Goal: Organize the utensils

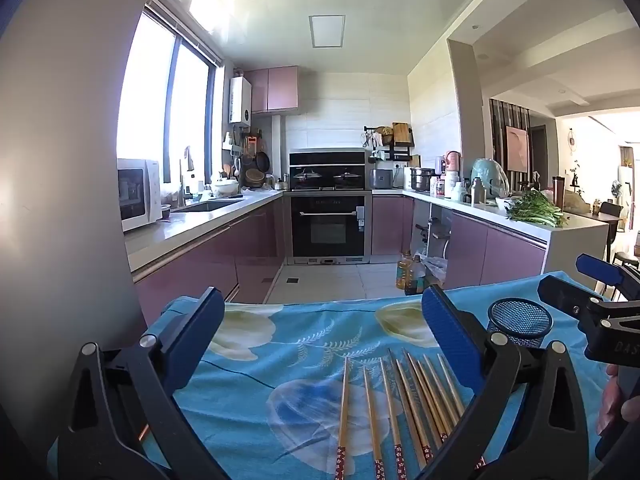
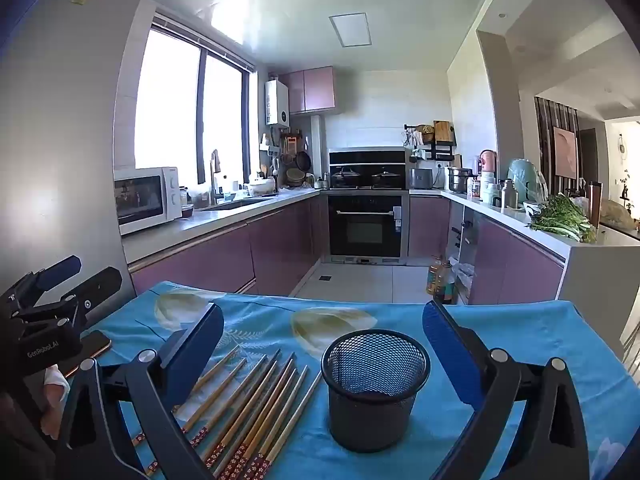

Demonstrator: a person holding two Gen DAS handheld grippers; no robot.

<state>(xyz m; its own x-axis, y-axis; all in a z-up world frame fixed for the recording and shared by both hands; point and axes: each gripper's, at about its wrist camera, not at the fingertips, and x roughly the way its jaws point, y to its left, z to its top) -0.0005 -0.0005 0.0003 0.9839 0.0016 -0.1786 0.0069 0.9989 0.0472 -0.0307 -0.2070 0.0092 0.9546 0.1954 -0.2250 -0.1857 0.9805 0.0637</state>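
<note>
Several wooden chopsticks (image 1: 404, 404) with red patterned ends lie side by side on a blue floral cloth (image 1: 280, 364). A black mesh holder (image 2: 374, 386) stands upright to their right and is empty. My left gripper (image 1: 324, 340) hovers open above the chopsticks with nothing between its blue pads. My right gripper (image 2: 324, 340) is open as well, level with the holder, which sits between its fingers untouched. The chopsticks (image 2: 248, 408) fan out beside the right gripper's left finger. In the left wrist view the mesh holder (image 1: 520, 322) shows past the right finger, with the other gripper at the far right edge.
A phone (image 2: 90, 350) lies on the cloth at the left, by the other gripper. Past the table's far edge lie a tiled floor, purple kitchen cabinets (image 2: 208, 260), an oven (image 2: 366, 224) and oil bottles (image 2: 440, 280) on the floor. A person's hand (image 1: 618, 404) shows at the right edge.
</note>
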